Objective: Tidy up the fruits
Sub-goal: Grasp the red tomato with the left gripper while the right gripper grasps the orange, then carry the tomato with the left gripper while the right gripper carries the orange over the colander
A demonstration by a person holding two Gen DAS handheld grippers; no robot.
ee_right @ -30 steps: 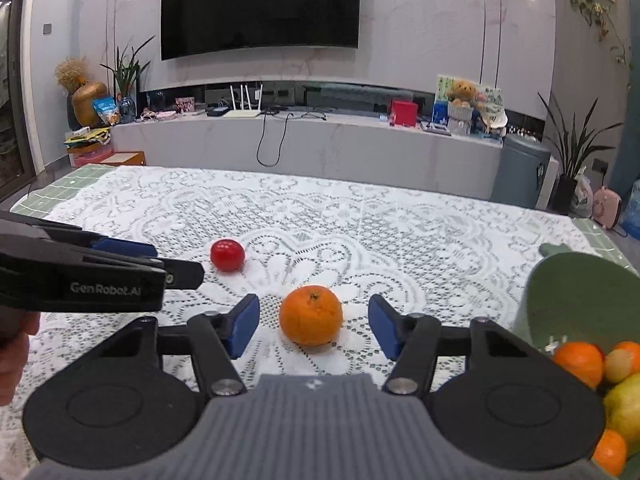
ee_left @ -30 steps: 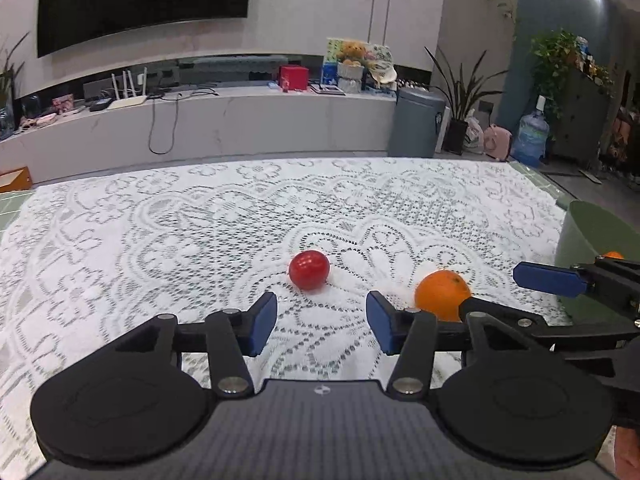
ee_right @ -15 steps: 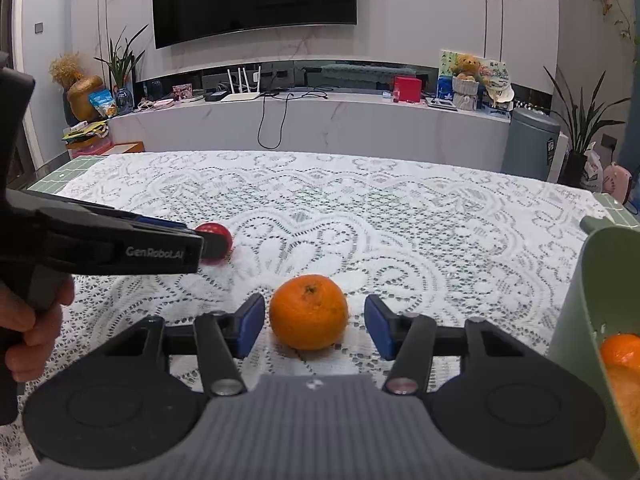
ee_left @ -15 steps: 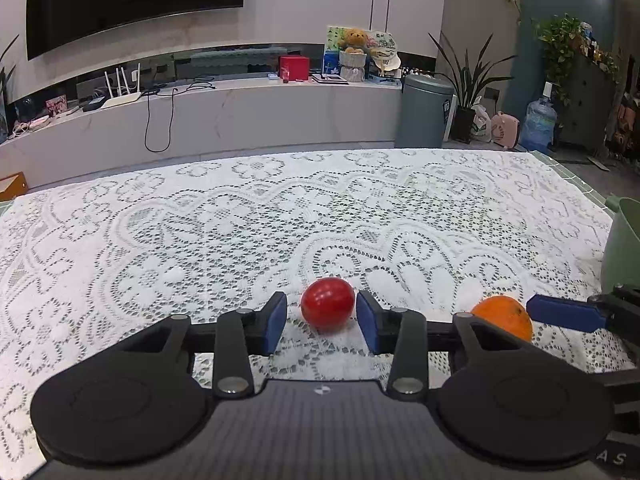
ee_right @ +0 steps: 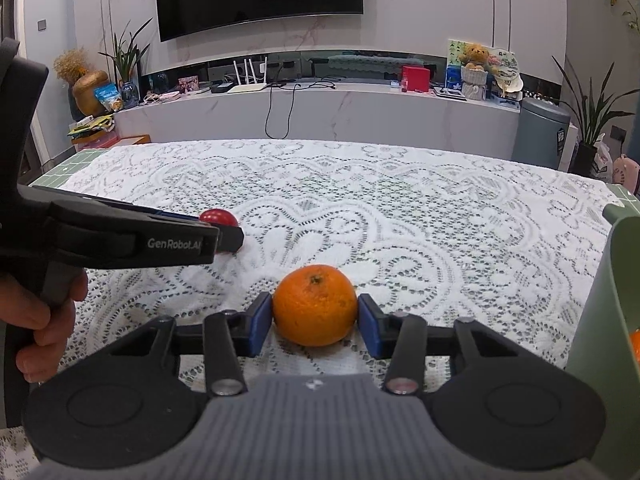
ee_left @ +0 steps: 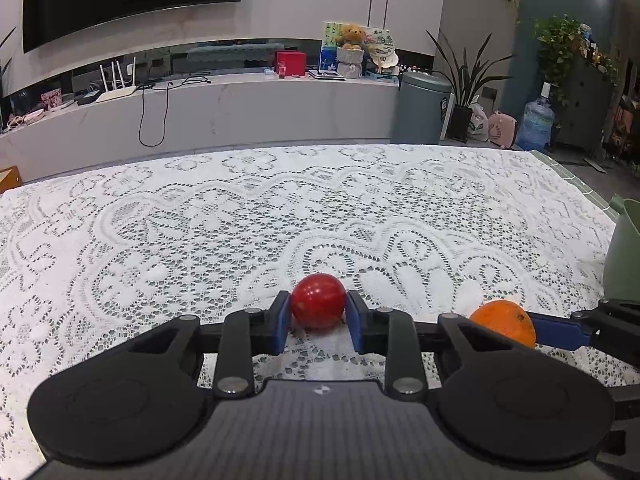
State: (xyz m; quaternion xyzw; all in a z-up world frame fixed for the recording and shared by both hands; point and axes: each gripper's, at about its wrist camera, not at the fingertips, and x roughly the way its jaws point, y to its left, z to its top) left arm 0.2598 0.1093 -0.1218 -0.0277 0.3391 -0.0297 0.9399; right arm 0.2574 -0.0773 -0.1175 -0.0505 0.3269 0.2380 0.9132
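My left gripper (ee_left: 318, 322) is shut on a small red tomato (ee_left: 318, 300) that rests on the white lace tablecloth (ee_left: 280, 216). My right gripper (ee_right: 315, 322) is shut on an orange (ee_right: 315, 304), also on the cloth. In the left wrist view the orange (ee_left: 505, 320) shows at the right, between the right gripper's blue pads (ee_left: 556, 330). In the right wrist view the left gripper (ee_right: 224, 236) reaches in from the left, and the tomato (ee_right: 218, 217) is partly hidden behind it.
A green basket (ee_right: 600, 320) stands at the table's right edge with an orange fruit (ee_right: 635, 344) showing inside; its wall also shows in the left wrist view (ee_left: 624, 256). Beyond the table's far edge are a white TV counter and a grey bin.
Both grippers moved forward and closed: the left one onto the tomato, the right one onto the orange. One second ago both were open and short of the fruits.
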